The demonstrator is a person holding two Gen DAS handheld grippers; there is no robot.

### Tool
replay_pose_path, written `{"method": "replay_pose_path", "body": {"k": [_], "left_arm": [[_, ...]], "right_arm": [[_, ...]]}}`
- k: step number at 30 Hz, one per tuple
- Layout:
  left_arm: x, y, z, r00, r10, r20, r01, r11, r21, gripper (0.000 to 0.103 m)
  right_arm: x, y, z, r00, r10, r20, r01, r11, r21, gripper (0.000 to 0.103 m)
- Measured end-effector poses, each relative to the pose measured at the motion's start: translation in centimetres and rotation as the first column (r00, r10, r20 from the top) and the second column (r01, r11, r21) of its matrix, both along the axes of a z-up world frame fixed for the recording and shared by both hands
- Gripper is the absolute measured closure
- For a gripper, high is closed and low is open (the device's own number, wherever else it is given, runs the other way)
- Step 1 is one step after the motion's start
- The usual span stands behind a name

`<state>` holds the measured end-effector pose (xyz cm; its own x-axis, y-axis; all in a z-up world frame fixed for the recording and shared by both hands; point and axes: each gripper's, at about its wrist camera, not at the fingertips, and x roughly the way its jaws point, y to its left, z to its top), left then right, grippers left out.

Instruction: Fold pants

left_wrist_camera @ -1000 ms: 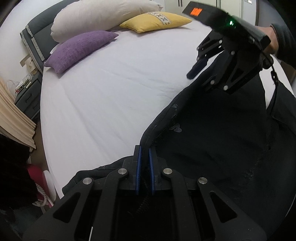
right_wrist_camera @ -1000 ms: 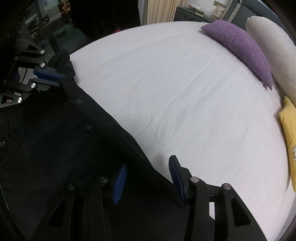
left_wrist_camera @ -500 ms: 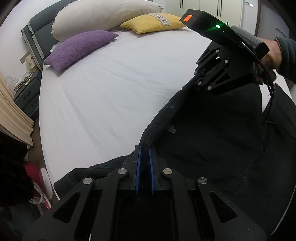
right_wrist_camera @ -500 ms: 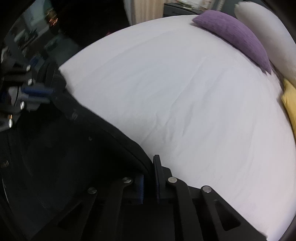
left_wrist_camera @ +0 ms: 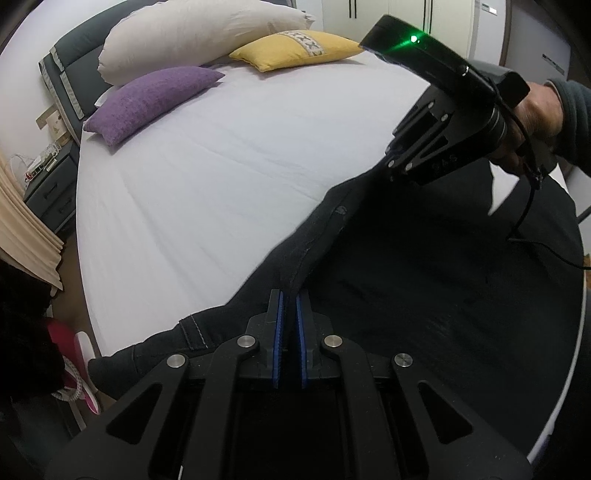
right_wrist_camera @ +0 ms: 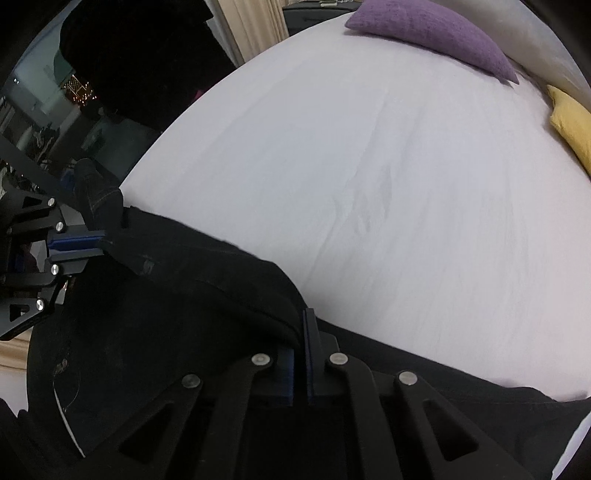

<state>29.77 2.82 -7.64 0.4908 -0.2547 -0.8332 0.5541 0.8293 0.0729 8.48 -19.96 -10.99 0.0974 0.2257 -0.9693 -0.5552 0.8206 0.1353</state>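
Note:
Black pants [left_wrist_camera: 424, 277] lie spread over the near part of a white bed [left_wrist_camera: 221, 184]. My left gripper [left_wrist_camera: 289, 295] is shut on their upper edge, which rises as a taut ridge toward my right gripper [left_wrist_camera: 391, 162], held by a person's hand [left_wrist_camera: 535, 114]. In the right wrist view the right gripper [right_wrist_camera: 300, 325] is closing its last bit onto the same edge of the pants [right_wrist_camera: 166, 314], with fabric pinched between the pads. The left gripper [right_wrist_camera: 99, 242] shows at the far left, clamped on the cloth.
A purple pillow [left_wrist_camera: 151, 99], a white pillow [left_wrist_camera: 199, 33] and a yellow pillow [left_wrist_camera: 295, 46] lie at the head of the bed. A dark nightstand [left_wrist_camera: 48, 184] and a beige curtain [left_wrist_camera: 22, 236] stand beside the bed. Bare sheet [right_wrist_camera: 406, 184] stretches beyond the pants.
The right gripper's jaws went from wide open around the pants' edge to closed on it, and the wrist rolled. The left gripper moved slightly, lifting the edge taut.

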Motion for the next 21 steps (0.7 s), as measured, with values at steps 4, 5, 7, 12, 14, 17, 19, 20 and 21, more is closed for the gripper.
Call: {"method": "replay_pose_path", "body": {"k": [4, 5, 7, 12, 14, 17, 19, 20, 21], "left_arm": [[-2.7, -0.5, 0.5, 1.0, -0.011, -0.007, 0.011, 1.0, -0.006, 0.098], [-3.6, -0.7, 0.6, 1.0, -0.016, -0.007, 0.016, 1.0, -0.002, 0.098], [-5.0, -1.0, 0.8, 1.0, -0.021, -0.009, 0.021, 1.0, 0.0, 0.098], [-9.2, -1.2, 1.2, 0.999, -0.039, -0.026, 0.039, 0.999, -0.004, 0.098], [-11.2, -1.5, 1.2, 0.998, -0.057, -0.028, 0.057, 0.998, 0.003, 0.098], [-14.2, -2.1, 1.2, 0.995, -0.096, -0.032, 0.097, 0.995, 0.02, 0.098], [-16.0, -2.6, 1.0, 0.992, -0.126, -0.03, 0.127, 0.991, 0.03, 0.098], [-17.1, -2.9, 0.9, 0.989, -0.144, -0.029, 0.145, 0.989, 0.038, 0.098], [-18.0, -3.2, 0.8, 0.987, -0.158, -0.03, 0.159, 0.986, 0.049, 0.098]], "right_arm": [[-0.6, 0.9, 0.9, 1.0, -0.025, -0.012, 0.024, 1.0, -0.012, 0.098], [-0.9, 1.3, 1.1, 0.999, -0.04, -0.023, 0.04, 0.999, -0.01, 0.098], [-1.4, 1.7, 1.1, 0.996, -0.072, -0.056, 0.072, 0.997, 0.001, 0.098], [-3.6, 2.3, -0.1, 0.974, -0.133, -0.185, 0.135, 0.991, 0.003, 0.098], [-3.3, 1.4, -0.8, 0.967, -0.139, -0.214, 0.143, 0.99, 0.003, 0.098], [-3.8, 1.3, -0.5, 0.956, -0.144, -0.254, 0.153, 0.988, 0.015, 0.098], [-4.1, 1.6, -0.2, 0.955, -0.13, -0.267, 0.137, 0.99, 0.009, 0.098], [-4.3, 1.8, -0.1, 0.955, -0.118, -0.271, 0.123, 0.992, 0.001, 0.098], [-4.5, 2.1, -0.1, 0.956, -0.105, -0.275, 0.106, 0.994, -0.011, 0.098]]}}
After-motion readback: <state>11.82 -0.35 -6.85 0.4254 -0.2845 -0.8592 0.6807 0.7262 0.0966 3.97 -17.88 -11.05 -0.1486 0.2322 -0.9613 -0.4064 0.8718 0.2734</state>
